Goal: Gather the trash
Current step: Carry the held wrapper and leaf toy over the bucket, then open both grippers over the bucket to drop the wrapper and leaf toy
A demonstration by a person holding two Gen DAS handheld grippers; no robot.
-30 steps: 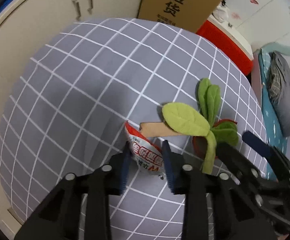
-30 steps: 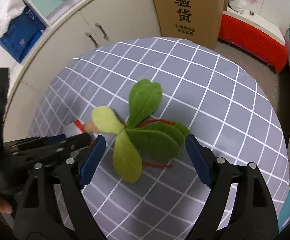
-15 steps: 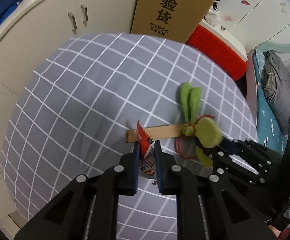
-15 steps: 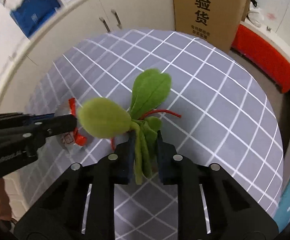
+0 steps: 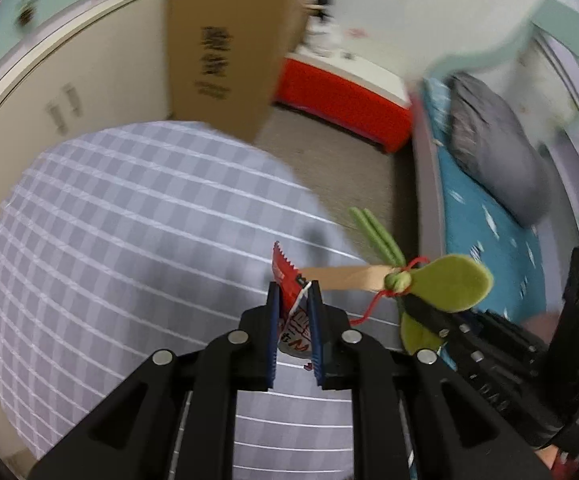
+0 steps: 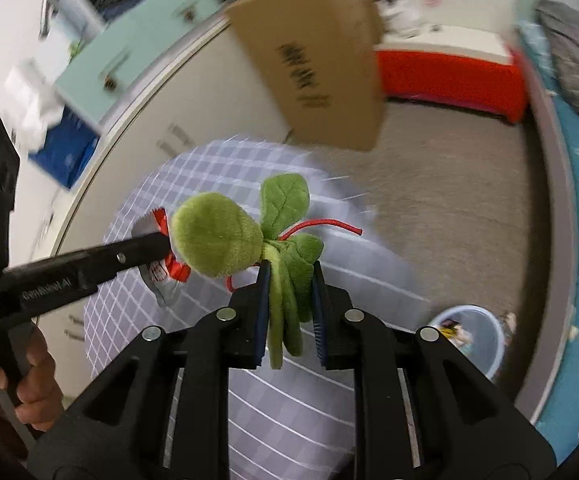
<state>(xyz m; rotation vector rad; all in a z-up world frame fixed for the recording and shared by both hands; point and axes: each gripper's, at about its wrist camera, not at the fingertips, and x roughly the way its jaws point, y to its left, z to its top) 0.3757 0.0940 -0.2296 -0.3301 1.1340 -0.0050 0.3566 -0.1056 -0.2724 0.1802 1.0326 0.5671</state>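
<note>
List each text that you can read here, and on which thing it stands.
"V" and partial red characters: on the wrapper, the rest hidden.
Embossed lettering on the left gripper: too blurred to read.
Black print on the cardboard box: blurred, unreadable.

A second ago both claws stood open over the checked surface [image 5: 129,240]. Now the left claw [image 5: 294,292] has clamped the red wrapper [image 5: 285,276], the right claw [image 6: 288,276] the green plush leaves [image 6: 285,300], both lifted off the surface.
</note>
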